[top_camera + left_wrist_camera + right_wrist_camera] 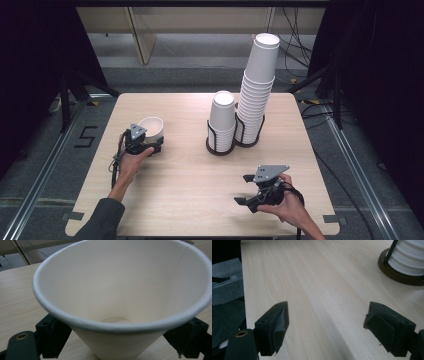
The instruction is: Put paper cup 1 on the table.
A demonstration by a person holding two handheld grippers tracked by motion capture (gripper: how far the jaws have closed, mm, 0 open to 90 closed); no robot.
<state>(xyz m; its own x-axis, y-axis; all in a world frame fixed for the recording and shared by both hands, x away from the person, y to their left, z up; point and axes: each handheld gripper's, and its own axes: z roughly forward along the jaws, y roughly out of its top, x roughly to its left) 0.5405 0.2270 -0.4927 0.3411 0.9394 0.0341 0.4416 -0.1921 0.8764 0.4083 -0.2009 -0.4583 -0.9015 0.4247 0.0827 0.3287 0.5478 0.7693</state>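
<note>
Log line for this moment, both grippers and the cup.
left gripper: shut on paper cup | right gripper: open, empty | cup stacks: in holders, untouched

Matt white paper cup (120, 290), pale smooth wooden table (190, 170)

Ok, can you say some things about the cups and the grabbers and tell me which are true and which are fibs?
1. The left gripper is shut on a single paper cup. True.
2. That cup is upside down. False: its open mouth faces up.
3. The right gripper holds a cup. False: its jaws stand open over bare table.
4. Two stacks of cups sit in black holders. True: a short stack beside a tall stack.
5. The tall stack stands straight. False: its top leans right.
</note>
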